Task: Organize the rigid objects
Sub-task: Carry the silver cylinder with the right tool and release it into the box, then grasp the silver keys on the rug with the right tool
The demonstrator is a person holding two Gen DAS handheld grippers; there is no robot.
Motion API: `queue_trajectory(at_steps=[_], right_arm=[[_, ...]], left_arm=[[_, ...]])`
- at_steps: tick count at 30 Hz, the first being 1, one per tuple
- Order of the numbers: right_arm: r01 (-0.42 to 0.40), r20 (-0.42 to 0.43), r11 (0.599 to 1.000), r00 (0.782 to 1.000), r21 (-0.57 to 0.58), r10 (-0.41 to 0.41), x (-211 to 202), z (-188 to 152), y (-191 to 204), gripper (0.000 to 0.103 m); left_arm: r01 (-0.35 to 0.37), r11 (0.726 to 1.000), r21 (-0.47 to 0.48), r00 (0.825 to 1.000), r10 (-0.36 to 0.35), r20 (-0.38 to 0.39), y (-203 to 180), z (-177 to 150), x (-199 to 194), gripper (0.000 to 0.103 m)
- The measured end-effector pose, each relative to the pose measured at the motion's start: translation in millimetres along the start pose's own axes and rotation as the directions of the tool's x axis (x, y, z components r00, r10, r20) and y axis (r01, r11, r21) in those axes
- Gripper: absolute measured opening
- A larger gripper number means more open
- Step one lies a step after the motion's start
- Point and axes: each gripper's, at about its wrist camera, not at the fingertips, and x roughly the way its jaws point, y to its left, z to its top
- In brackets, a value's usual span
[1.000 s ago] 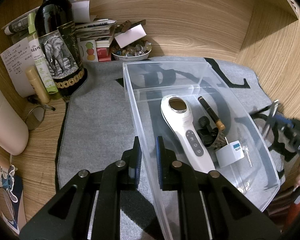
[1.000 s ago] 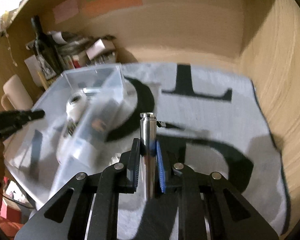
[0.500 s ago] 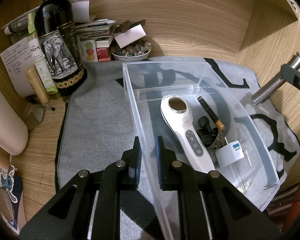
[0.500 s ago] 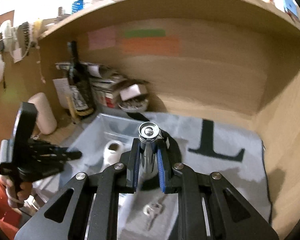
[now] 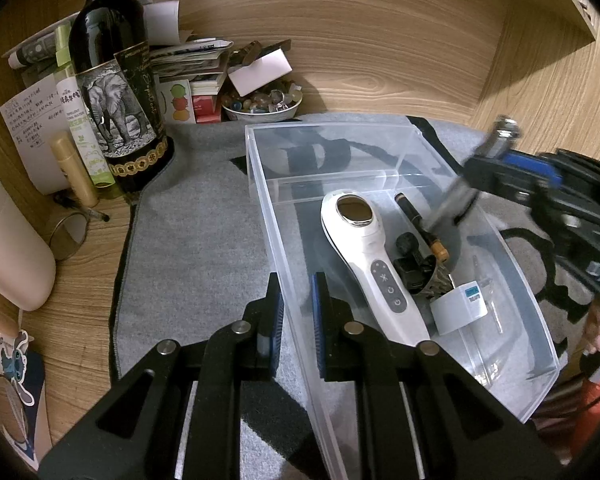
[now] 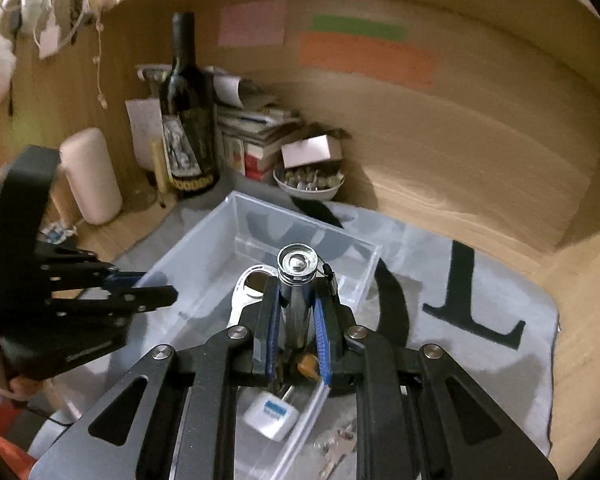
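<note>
Fingers (image 6: 269, 322) of the right gripper (image 6: 296, 332) clamp a chrome cylinder (image 6: 296, 296), held tilted over the clear plastic bin (image 5: 380, 132); the left wrist view shows that cylinder (image 5: 460, 196) only as a motion-blurred streak, its lower end over the bin's right side. Left gripper (image 5: 296, 320) fingers (image 5: 276, 320) straddle the bin's near-left wall with a narrow gap between the blue pads, and whether they press the wall cannot be told. Under the bin, a grey mat (image 5: 196, 240) with black lettering covers the wooden counter (image 5: 96, 248). Inside the bin lie a white handheld device (image 5: 372, 256), a dark stick with a tan band (image 5: 420, 224), some small black pieces hard to make out, and a white charger block (image 5: 460, 308). Only the right wrist view shows small metal bits, perhaps keys (image 6: 336, 448), on the mat outside the bin. A wine bottle (image 5: 116, 92) stands at the back left.
</note>
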Motion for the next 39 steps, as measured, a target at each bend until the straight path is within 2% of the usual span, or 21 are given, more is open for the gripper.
queue_trajectory(at_steps=[9,15,20,21,25,30,39], right_arm=[[-0.004,-0.094,0.998,0.996,-0.061,-0.001,38,5,15,0.014],[-0.029,-0.121,0.996,0.992,-0.081,0.019,30,-4,22,0.015],[-0.057,-0.144,0.995,0.988,-0.079,0.045,22,-12,26,0.020],[-0.058,-0.145,0.995,0.988,-0.085,0.045,19,-15,28,0.022],[-0.045,-0.132,0.994,0.991,-0.097,0.032,13,-21,32,0.039],[-0.032,-0.121,0.995,0.992,-0.094,0.020,5,-26,33,0.041],[0.035,-0.045,0.998,0.998,-0.050,-0.037,-23,-21,15,0.047]], left_arm=[[0.001,1.000,0.000,1.000,-0.001,0.000,0,0,0,0.012],[0.001,1.000,-0.001,1.000,-0.001,0.001,0,0,0,0.012],[0.001,1.000,0.000,1.000,-0.001,0.000,0,0,0,0.012],[0.001,1.000,0.000,1.000,-0.001,0.000,0,0,0,0.012],[0.000,1.000,0.000,1.000,0.000,0.000,0,0,0,0.012],[0.001,1.000,0.000,1.000,-0.001,0.001,0,0,0,0.012],[0.001,1.000,0.000,1.000,-0.001,0.001,0,0,0,0.012]])
